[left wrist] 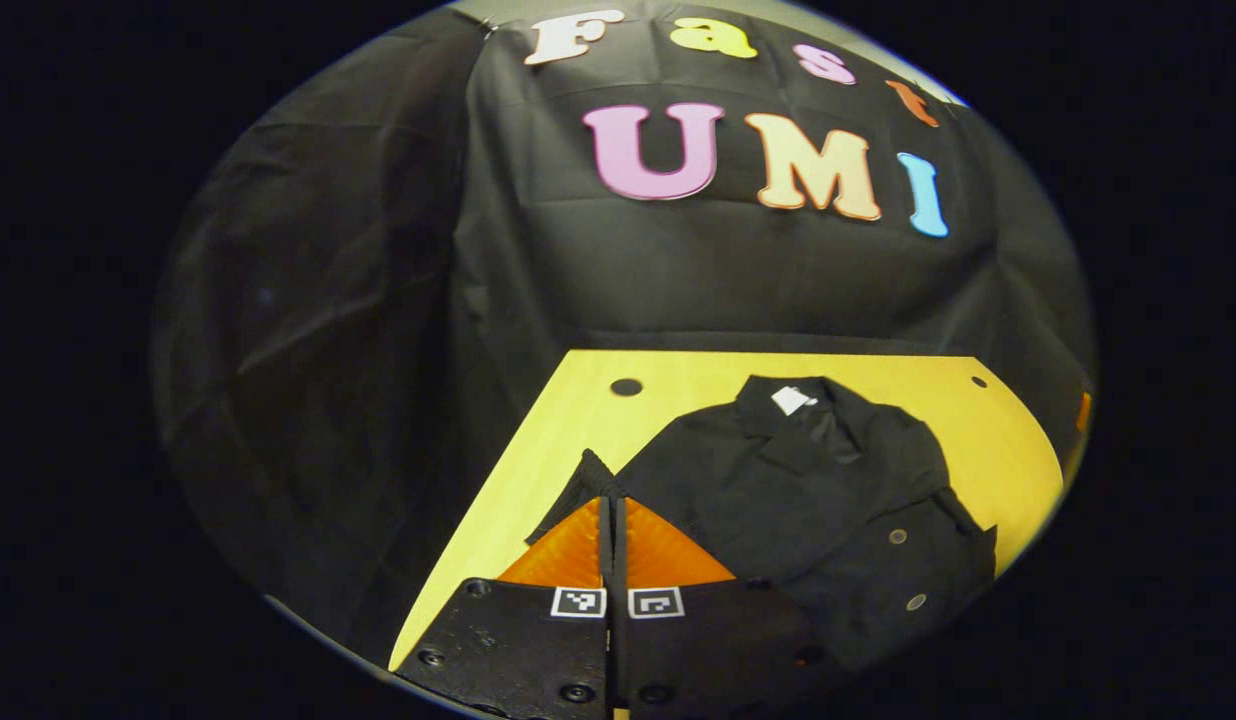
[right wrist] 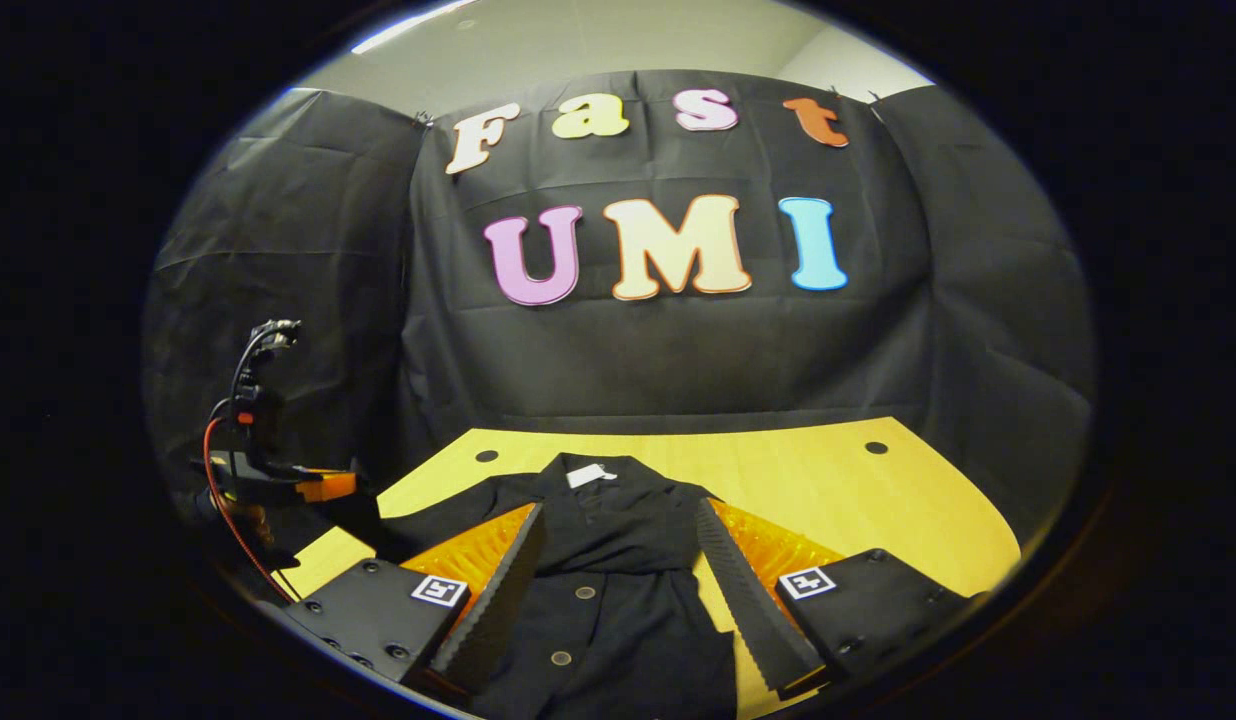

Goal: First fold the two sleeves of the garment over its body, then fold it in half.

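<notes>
The black garment (left wrist: 808, 490) lies flat on the yellow table (left wrist: 538, 450), collar toward the booth's black cloth wall (left wrist: 378, 300) and hem toward the grippers. A white label (left wrist: 792, 400) sits inside the collar, and round buttons (left wrist: 896, 536) run down the front panel. In the left gripper view, one sleeve (left wrist: 583, 490) reaches out from the garment's body toward the table's near left edge, its cuff end lying just ahead of the left gripper (left wrist: 612, 520). That gripper's two fingers are pressed together with only a thin dark line between them; the sleeve's cloth meets their tips, but whether any fabric is caught between them cannot be told.

In the right gripper view, the garment (right wrist: 618, 590) lies directly under the right gripper (right wrist: 618, 560), whose fingers (right wrist: 498, 590) are spread wide, one on each side of the buttoned front, above the cloth. The label (right wrist: 590, 475) shows beyond them at the collar. Left of the garment in this view, the other gripper (right wrist: 278, 485) is low at the table's corner, with a red cable (right wrist: 223, 510) looping beside it.

Small dark round holes (left wrist: 626, 386) mark the table near its far edge, on either side of the garment's collar.
</notes>
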`<action>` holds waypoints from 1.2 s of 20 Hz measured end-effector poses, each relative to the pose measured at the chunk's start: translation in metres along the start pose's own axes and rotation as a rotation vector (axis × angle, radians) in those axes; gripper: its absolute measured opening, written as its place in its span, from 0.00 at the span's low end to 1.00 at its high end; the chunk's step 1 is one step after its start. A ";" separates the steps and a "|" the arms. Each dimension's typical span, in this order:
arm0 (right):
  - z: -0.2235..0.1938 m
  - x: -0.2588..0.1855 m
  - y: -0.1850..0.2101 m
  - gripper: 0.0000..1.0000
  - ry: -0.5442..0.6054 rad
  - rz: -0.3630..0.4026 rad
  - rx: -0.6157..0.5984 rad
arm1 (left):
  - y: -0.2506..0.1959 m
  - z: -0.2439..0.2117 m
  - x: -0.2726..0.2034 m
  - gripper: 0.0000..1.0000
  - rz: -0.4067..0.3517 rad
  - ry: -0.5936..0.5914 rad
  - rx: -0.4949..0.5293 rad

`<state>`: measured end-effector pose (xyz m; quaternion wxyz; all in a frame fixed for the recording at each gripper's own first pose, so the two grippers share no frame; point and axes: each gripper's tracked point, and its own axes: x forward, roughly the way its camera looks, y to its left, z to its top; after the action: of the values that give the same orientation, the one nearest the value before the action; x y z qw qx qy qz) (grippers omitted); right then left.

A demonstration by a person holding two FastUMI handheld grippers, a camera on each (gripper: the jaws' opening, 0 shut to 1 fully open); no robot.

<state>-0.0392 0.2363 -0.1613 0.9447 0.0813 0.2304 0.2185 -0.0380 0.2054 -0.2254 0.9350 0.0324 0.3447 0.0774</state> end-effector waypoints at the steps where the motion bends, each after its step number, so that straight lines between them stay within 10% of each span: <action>1: -0.001 -0.005 -0.008 0.94 -0.004 -0.013 0.010 | -0.013 0.008 0.004 0.00 -0.027 -0.008 0.008; 24: -0.012 -0.080 -0.125 0.97 -0.052 -0.187 0.128 | -0.286 0.057 0.064 0.00 -0.385 -0.033 0.188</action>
<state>-0.0624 0.0894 -0.1719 0.9595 0.1254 0.2261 0.1119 0.0826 -0.0664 -0.2557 0.9308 0.0543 0.3350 -0.1356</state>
